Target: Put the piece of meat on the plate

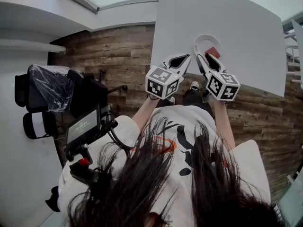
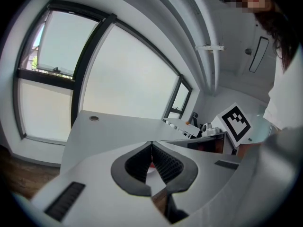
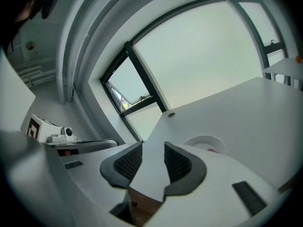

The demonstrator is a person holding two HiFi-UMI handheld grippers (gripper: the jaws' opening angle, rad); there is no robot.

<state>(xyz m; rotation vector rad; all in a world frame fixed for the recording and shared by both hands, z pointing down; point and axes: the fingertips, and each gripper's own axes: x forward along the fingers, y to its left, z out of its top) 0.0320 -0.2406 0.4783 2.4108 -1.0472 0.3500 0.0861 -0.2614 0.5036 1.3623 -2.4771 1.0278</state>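
The piece of meat [image 1: 213, 52] lies on the plate [image 1: 200, 38], which stands on the white table [image 1: 236, 18]. Left gripper [image 2: 151, 144]: jaws together at the tips, nothing held. Right gripper [image 3: 152, 148]: jaws narrowly apart, nothing between them, near the plate.

Smooth matt white table [image 1: 246, 41], grainy wood-plank floor [image 1: 113, 56], white plate [image 1: 203, 36], possibly glossy ceramic
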